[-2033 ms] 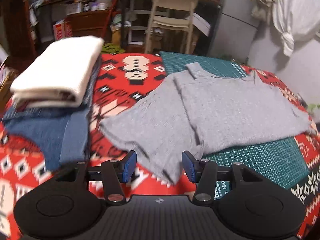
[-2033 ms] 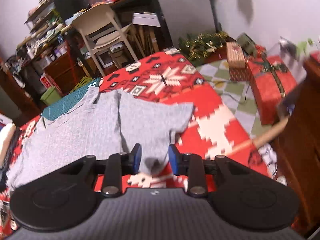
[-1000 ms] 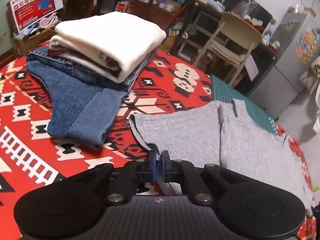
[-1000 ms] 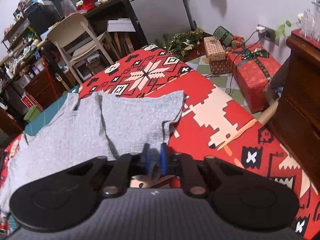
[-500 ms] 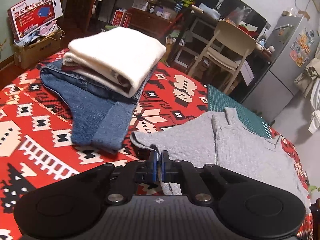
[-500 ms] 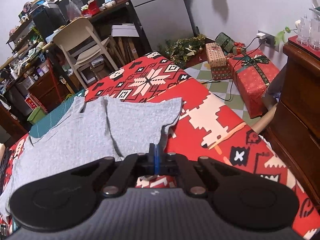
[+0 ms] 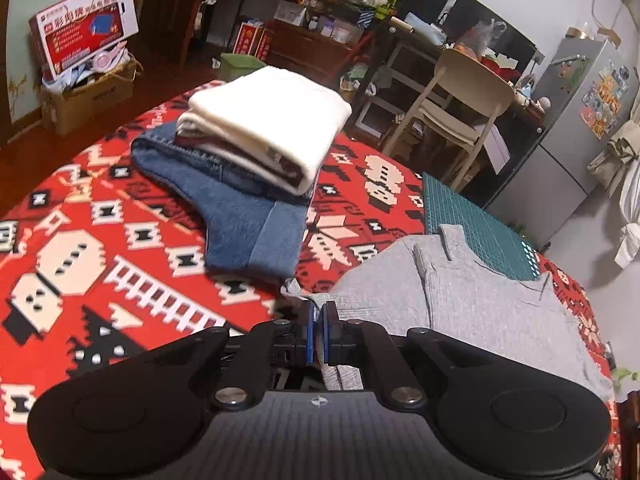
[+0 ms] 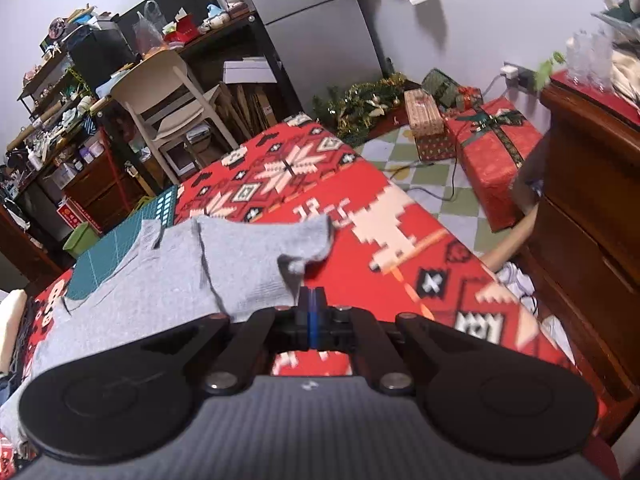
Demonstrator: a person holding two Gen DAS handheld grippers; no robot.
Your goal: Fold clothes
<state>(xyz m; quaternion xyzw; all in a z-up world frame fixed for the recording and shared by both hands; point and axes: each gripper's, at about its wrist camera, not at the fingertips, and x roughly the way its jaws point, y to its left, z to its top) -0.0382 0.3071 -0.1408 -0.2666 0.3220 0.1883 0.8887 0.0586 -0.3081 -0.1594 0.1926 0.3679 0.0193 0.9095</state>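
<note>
Since a second ago I am lifting both near corners of the soft grey knit top [image 7: 472,300], left fingers [image 7: 318,334] and right fingers [image 8: 313,317] clamped on its hem above the red patterned bed [image 7: 120,280], judging a fold toward the collar comes next.

Black grippers [image 7: 317,334], seemingly blue-lined jaws

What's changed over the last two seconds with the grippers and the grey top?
Both grippers, left and right, went from open to shut on the grey top's near edge and have begun lifting it. The folded stack is undisturbed.
</note>
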